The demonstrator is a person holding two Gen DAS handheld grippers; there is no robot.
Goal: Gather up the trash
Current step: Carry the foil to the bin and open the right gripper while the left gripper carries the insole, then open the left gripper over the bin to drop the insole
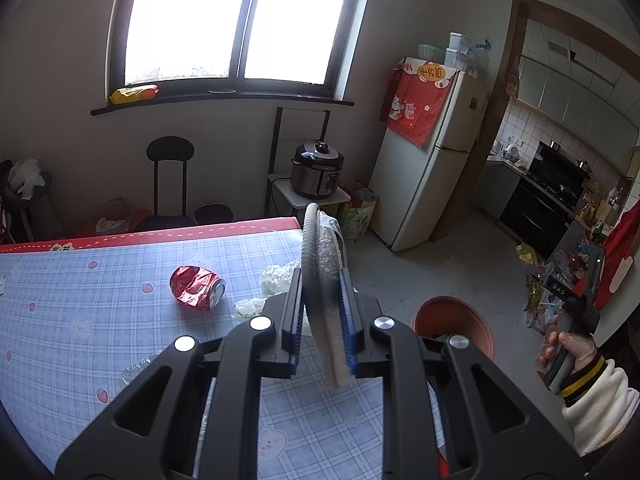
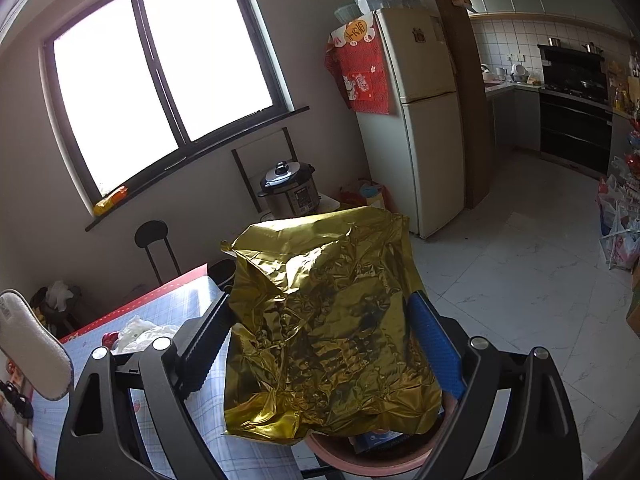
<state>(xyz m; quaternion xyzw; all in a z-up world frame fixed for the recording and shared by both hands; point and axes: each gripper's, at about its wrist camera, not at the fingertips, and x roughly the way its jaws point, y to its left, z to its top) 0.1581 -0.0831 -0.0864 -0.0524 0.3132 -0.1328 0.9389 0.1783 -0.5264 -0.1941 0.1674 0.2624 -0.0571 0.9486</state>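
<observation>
My left gripper [image 1: 322, 280] is shut on a flat grey-and-white cloth pad [image 1: 326, 280], held upright above the table's right edge; the pad also shows in the right wrist view [image 2: 34, 344]. My right gripper [image 2: 320, 308] holds a crumpled gold foil bag [image 2: 328, 320] between its jaws, right above a brown round bin [image 2: 360, 462]. The bin [image 1: 456, 324] stands on the floor beside the table. A crushed red can [image 1: 196, 288] and crumpled white plastic [image 1: 278, 278] lie on the checked tablecloth [image 1: 100, 300].
Another white wrapper [image 1: 248, 308] and a clear plastic scrap [image 1: 138, 368] lie on the table. A pressure cooker [image 1: 318, 170] sits on a small stand, black chairs [image 1: 170, 180] behind the table, a fridge [image 1: 424, 160] to the right. Bags clutter the floor at right [image 2: 618, 220].
</observation>
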